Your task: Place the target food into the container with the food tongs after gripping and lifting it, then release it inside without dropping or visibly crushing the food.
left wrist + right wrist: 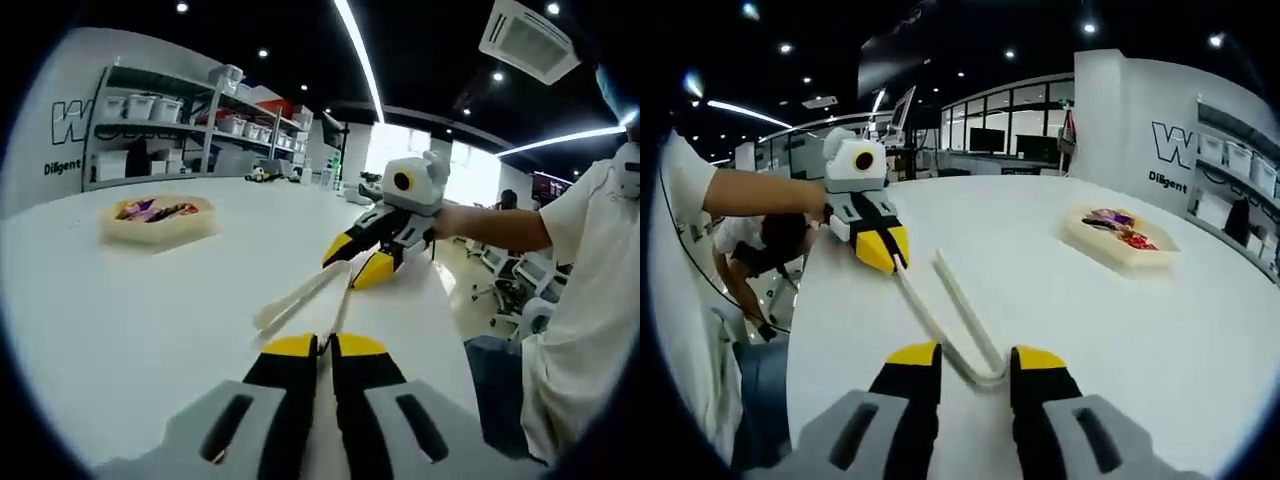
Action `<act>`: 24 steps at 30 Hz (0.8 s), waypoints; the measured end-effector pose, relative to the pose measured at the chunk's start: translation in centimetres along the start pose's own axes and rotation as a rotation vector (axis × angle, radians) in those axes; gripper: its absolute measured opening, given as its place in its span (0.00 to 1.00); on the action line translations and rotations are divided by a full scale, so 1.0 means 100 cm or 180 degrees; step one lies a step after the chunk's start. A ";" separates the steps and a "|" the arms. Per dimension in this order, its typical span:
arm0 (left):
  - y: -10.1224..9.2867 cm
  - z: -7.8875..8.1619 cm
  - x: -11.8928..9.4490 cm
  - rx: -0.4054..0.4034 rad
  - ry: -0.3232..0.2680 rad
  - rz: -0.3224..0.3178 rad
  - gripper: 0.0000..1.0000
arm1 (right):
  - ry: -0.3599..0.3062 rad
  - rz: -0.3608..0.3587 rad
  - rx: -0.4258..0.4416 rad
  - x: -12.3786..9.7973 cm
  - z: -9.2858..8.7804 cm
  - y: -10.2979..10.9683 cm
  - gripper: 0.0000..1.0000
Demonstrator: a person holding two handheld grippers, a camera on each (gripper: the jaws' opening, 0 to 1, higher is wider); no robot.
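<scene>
The right gripper (pixel 975 362) rises from the bottom with its two yellow-tipped jaws apart. The bent end of the white tongs (pixel 952 320) lies on the table (pixel 1090 330) in the gap between the jaws. The two arms of the tongs stretch away across the table. The left gripper (pixel 883 250) comes in from the left, and its yellow tips are closed on the end of one arm. A tray (pixel 1120 240) with bright wrapped food (pixel 1118 226) sits well apart, over to the right.
</scene>
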State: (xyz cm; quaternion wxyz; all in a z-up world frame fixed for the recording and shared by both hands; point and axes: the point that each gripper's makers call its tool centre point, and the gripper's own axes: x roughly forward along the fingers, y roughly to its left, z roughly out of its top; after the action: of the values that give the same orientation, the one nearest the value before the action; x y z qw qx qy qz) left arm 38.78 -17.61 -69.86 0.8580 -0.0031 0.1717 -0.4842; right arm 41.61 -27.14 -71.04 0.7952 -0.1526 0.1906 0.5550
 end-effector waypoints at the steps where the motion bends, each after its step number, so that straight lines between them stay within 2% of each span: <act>1: 0.000 0.000 -0.001 -0.0013 -0.0008 0.0004 0.06 | -0.0011 -0.0016 -0.0013 -0.001 0.000 -0.001 0.23; 5: 0.000 0.002 -0.002 -0.0043 -0.0031 0.0013 0.06 | -0.0056 -0.0077 -0.0033 -0.004 0.002 -0.006 0.25; 10: -0.003 0.007 -0.007 -0.0143 -0.0144 -0.0007 0.10 | -0.0127 -0.0143 -0.0025 -0.012 0.005 -0.010 0.26; 13: -0.005 0.009 -0.011 -0.0268 -0.0149 0.0012 0.16 | -0.0208 -0.0197 0.0061 -0.017 0.009 -0.012 0.30; 17: -0.002 0.018 -0.015 -0.0395 -0.0269 0.0103 0.27 | -0.0349 -0.0275 0.0185 -0.024 0.019 -0.013 0.35; 24: -0.005 0.020 -0.013 -0.0320 -0.0263 0.0183 0.35 | -0.0495 -0.0303 0.0304 -0.028 0.032 -0.010 0.37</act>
State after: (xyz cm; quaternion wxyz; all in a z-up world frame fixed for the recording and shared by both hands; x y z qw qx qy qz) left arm 38.34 -17.18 -67.48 0.8766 -0.0613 0.1602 -0.4495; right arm 42.06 -28.35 -66.87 0.8395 -0.0798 0.1470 0.5170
